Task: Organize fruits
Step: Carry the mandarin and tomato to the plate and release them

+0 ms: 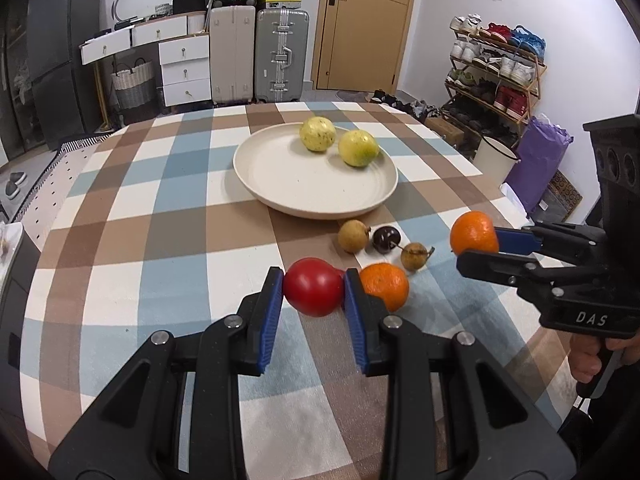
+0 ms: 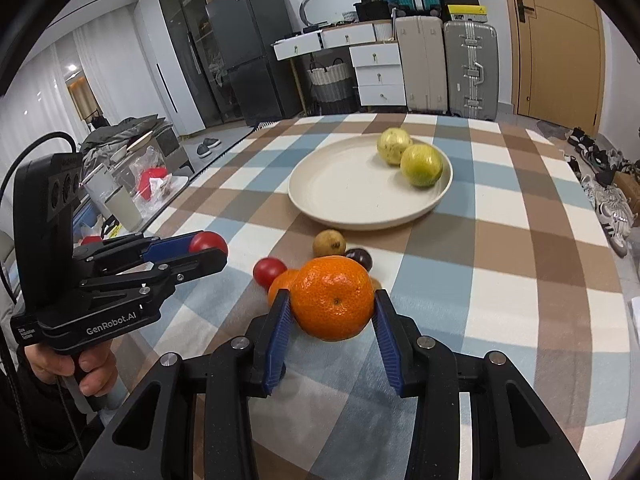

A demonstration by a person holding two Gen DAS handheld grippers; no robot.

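My left gripper (image 1: 314, 292) is shut on a red tomato (image 1: 313, 292) and holds it above the checked tablecloth; it also shows in the right wrist view (image 2: 208, 250). My right gripper (image 2: 332, 308) is shut on an orange mandarin (image 2: 332, 304) and holds it off the table; in the left wrist view (image 1: 476, 246) it is at the right. A cream plate (image 1: 280, 176) holds two yellow-green fruits (image 1: 318, 134), (image 1: 358, 148). On the cloth lie another mandarin (image 1: 386, 286), a second tomato (image 2: 269, 272), two small brown fruits (image 1: 352, 236), (image 1: 415, 256) and a dark cherry (image 1: 386, 239).
The round table (image 1: 120, 220) has a checked cloth. Beyond it stand suitcases (image 1: 280, 56), white drawers (image 1: 184, 68), a door and a shoe rack (image 1: 496, 68). A cluttered side surface (image 2: 136, 184) lies left in the right wrist view.
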